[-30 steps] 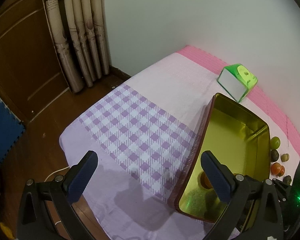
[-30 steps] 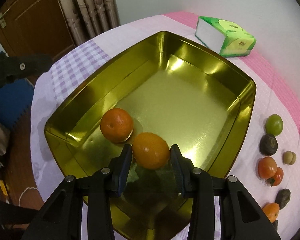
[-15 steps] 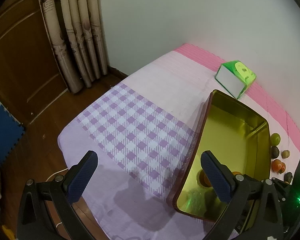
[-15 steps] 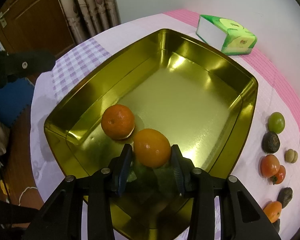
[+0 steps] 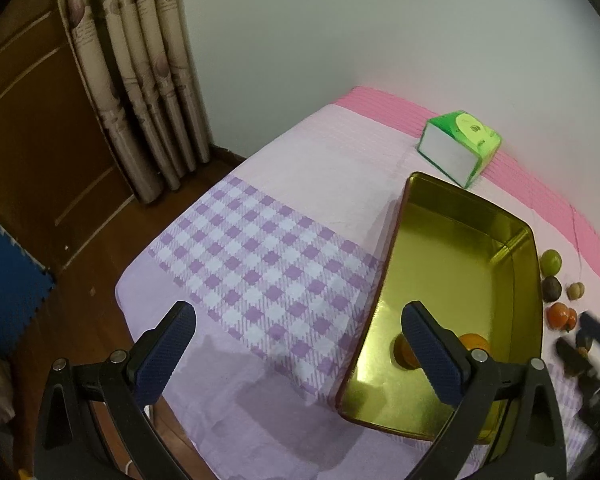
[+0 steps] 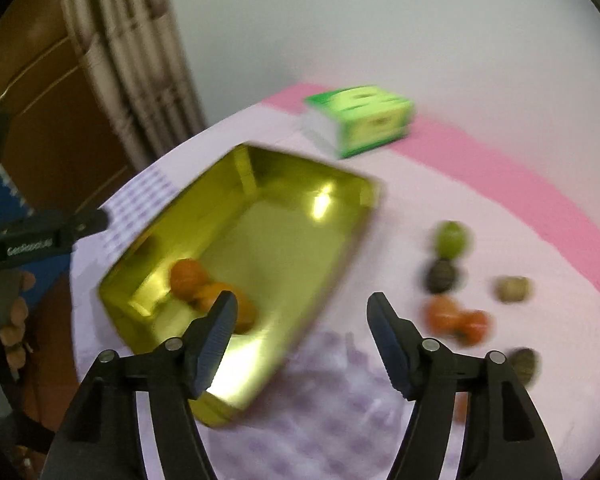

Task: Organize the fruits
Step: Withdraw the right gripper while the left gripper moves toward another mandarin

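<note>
Right gripper (image 6: 300,332) has just been opening, jaws now spread about halfway with nothing between them, hanging over the near right edge of the gold tin (image 6: 340,196), heading toward the loose fruit. Left gripper (image 5: 296,344) hangs wide open and empty over the checked cloth (image 5: 260,256), left of the tin. Step in hand, as I read it: go for the next fruit. To do it well, probably open wider before descending, centre on one fruit, come down from above so the neighbours aren't knocked; the two red-orange fruits (image 6: 456,318) touch each other, so take an outer or isolated one first. Round fruit could roll on soft cloth, so close gently. Counts: two oranges (image 6: 208,292) in the tin's near corner, touching. On the cloth right of the tin: one green fruit (image 6: 452,238), one dark fruit (image 6: 442,276) just below it, one small tan fruit (image 6: 514,289), the red-orange pair, another dark fruit (image 6: 524,362) near the right finger; something orange behind that finger, cannot tell what. One green tissue box (image 6: 360,120) beyond the tin.
</note>
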`<state>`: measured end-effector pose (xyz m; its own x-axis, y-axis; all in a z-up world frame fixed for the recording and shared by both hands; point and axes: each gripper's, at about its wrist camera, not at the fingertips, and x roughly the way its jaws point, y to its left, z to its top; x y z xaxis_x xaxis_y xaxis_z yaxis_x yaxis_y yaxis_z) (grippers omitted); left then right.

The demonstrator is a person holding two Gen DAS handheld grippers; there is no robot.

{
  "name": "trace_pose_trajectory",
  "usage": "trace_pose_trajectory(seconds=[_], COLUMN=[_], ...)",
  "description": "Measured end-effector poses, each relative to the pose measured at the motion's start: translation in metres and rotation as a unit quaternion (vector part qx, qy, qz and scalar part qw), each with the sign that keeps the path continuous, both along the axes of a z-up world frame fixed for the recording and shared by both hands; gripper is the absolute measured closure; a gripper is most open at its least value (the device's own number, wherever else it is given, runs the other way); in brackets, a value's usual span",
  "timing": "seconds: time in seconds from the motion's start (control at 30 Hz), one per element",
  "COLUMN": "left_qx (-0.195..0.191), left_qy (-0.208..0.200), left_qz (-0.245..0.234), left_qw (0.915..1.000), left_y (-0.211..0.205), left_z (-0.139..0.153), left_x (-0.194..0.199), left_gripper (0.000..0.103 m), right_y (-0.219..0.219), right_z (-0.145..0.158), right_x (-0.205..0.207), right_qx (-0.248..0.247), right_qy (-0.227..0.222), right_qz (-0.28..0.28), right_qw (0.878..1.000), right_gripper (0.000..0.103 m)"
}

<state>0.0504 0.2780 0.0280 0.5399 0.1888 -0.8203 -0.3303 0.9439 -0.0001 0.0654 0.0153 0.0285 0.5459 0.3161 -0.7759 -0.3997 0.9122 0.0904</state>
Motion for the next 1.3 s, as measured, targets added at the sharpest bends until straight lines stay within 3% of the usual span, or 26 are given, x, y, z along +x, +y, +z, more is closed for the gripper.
trace_pose_trajectory(seconds=[0.17,0.33,0.6,0.67,0.73,0.83,1.0,1.13,1.3], left_qx=[0.022,0.044,0.050,0.037,0.028,0.023,0.012,0.010,-0.001], left_qy=[-0.012,-0.033,-0.042,-0.043,-0.038,-0.035,-0.019,-0.013,0.006], left_qz=[-0.031,-0.078,-0.193,-0.220,-0.246,-0.294,-0.345,-0.366,-0.366], left_qw=[0.9992,0.9955,0.9789,0.9737,0.9681,0.9550,0.9383,0.9306,0.9306], left_y=[-0.019,-0.050,-0.135,-0.159,-0.182,-0.221,-0.273,-0.297,-0.314], left_z=[0.005,0.011,0.014,0.011,0.007,-0.001,-0.018,-0.026,-0.041], left_x=[-0.001,-0.006,-0.013,-0.014,-0.012,-0.009,-0.002,0.002,0.015], left_gripper=[0.001,0.001,0.001,0.001,0.001,0.001,0.001,0.001,0.003], right_y=[-0.081,-0.171,-0.260,-0.268,-0.269,-0.268,-0.268,-0.266,-0.266], right_z=[-0.002,-0.020,-0.065,-0.073,-0.074,-0.077,-0.079,-0.083,-0.084], right_x=[0.005,0.008,0.003,0.003,0.000,-0.002,-0.004,-0.002,-0.001], right_qx=[-0.006,-0.015,-0.041,-0.037,-0.044,-0.046,-0.053,-0.052,-0.052], right_qy=[-0.002,0.008,0.040,0.049,0.040,0.042,0.031,0.021,0.015], right_qz=[-0.079,-0.176,-0.250,-0.248,-0.235,-0.217,-0.206,-0.201,-0.203], right_qw=[0.997,0.984,0.967,0.967,0.970,0.974,0.977,0.978,0.978], right_gripper=[0.027,0.027,0.024,0.023,0.013,0.006,0.000,0.000,0.000])
